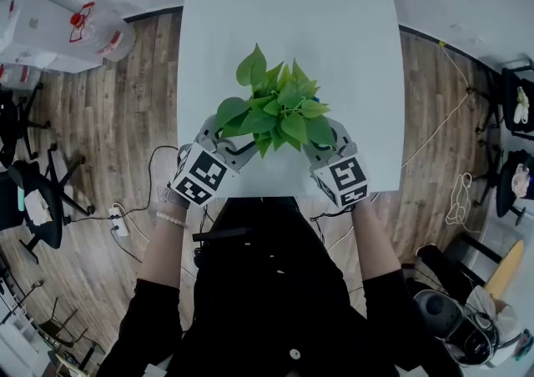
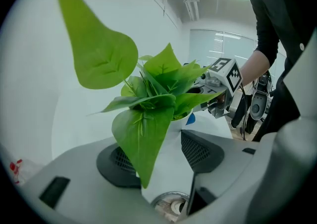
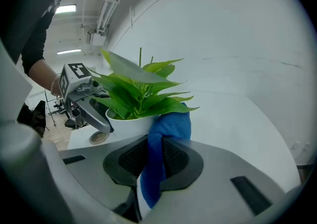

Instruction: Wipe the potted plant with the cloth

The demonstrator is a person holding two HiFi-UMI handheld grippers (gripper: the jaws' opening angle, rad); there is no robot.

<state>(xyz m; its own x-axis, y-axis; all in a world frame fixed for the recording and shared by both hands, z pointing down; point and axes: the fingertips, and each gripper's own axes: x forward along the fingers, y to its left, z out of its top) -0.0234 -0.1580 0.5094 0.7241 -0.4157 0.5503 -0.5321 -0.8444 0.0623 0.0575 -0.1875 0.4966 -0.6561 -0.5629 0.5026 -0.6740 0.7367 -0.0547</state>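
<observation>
A potted plant (image 1: 275, 108) with broad green leaves stands in a white pot (image 3: 131, 121) near the white table's front edge. My left gripper (image 2: 158, 156) is at its left side. Its jaws stand apart, and a hanging leaf (image 2: 141, 134) lies between the pads without being pressed. My right gripper (image 3: 154, 156) is at the plant's right side, shut on a blue cloth (image 3: 168, 129). The cloth's top rests against the pot's rim, under the leaves. In the head view the foliage hides both sets of fingertips, the left gripper (image 1: 238, 146) and the right gripper (image 1: 321, 146).
The white table (image 1: 284, 8) stretches away behind the plant. Wooden floor lies on both sides, with cables and a power strip (image 1: 118, 221) at the left. An office chair (image 1: 33, 192) and white containers (image 1: 92, 29) stand far left, and more clutter far right.
</observation>
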